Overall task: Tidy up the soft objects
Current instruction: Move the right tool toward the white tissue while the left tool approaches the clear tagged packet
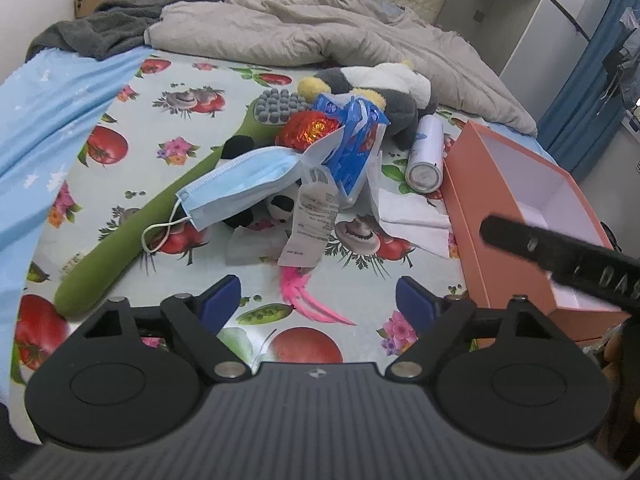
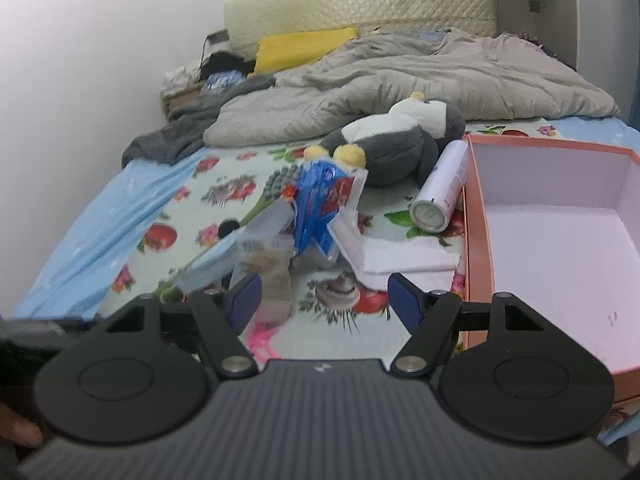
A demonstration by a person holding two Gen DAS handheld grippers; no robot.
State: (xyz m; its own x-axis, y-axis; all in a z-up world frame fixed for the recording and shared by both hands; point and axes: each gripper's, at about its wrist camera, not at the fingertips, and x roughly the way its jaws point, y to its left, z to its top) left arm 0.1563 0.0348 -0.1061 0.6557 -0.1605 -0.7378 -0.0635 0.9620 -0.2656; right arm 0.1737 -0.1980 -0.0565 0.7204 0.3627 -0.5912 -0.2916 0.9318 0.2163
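The bed point(image 1: 192, 80) carries everything, under a fruit-print sheet with a rumpled beige duvet point(image 1: 320, 32) toward its head. Along its right edge lies an open pink box point(image 2: 476, 216), empty and, I judge, the place for the soft things. At mid-bed a heap is piled: a grey-and-white plush toy point(image 2: 400, 144) furthest back, a long green plush stick point(image 1: 132, 232) slanting toward the left edge, a blue face mask point(image 1: 240, 180), a small panda plush point(image 1: 280, 206) half buried, blue plastic packets point(image 1: 352, 144), a white spray can point(image 1: 426, 152) beside the box, folded tissue point(image 2: 404, 258) and a pink feather point(image 1: 308, 300) nearest the foot.

The plush toys look light and squashy, so a pinch on a bulging body part should hold; the mask is flimsy and best taken by its pleated middle.

The left gripper point(image 1: 320, 300) has its fingers spread wide with nothing between them, above the feather. The right gripper point(image 2: 326, 298) stands a little narrower, also empty, touching nothing.
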